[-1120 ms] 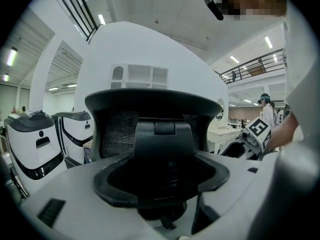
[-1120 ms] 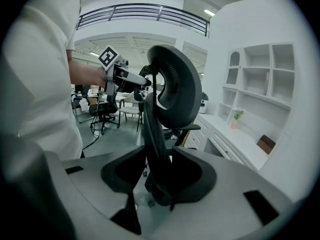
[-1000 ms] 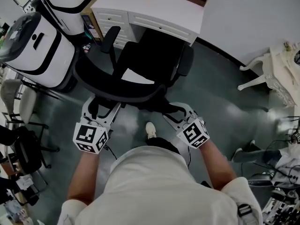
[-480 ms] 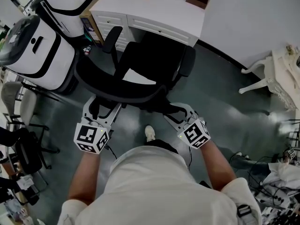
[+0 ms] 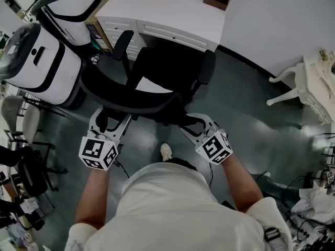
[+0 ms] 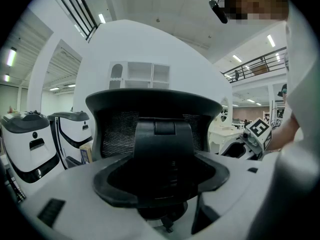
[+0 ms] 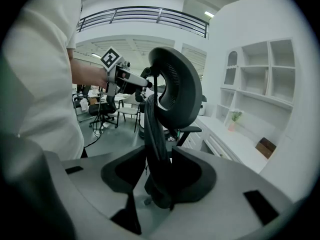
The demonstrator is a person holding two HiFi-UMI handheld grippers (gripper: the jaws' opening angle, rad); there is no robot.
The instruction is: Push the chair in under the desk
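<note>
**Position.** The black mesh office chair (image 5: 157, 69) is being recorded in the upper middle of the head view. It is facing the white drawer-fronted desk (image 5: 178, 14), which runs along the top edge. The seat front is lying at or just under the desk's front edge, and which of the 2 cannot be told from above. The curved black backrest (image 5: 131, 101) and both armrests are standing clear of the desk, over the grey-green floor (image 5: 246, 103).

**Grippers.** 2 grippers are being applied to the backrest from the lower side of the frame.
- The left gripper (image 5: 111, 120) is being set at the backrest's left part. Its jaws are spread, with the chair's black upright spine (image 6: 156, 149) standing between them, and no pinch is being shown.
- The right gripper (image 5: 189, 123) is being set at the right part. Its jaws are likewise spread wide, and the backrest's edge is running up between them with a gap on its left side.

**Progress.** The push is being judged as under way but unfinished. The chair is lined up with the knee opening. Most of the seat and the whole backrest are left to be taken in.

**Risk.** The white-and-black machine housings (image 5: 36, 61) at upper left are standing near the left armrest and are being noted as a possible snag.
</note>
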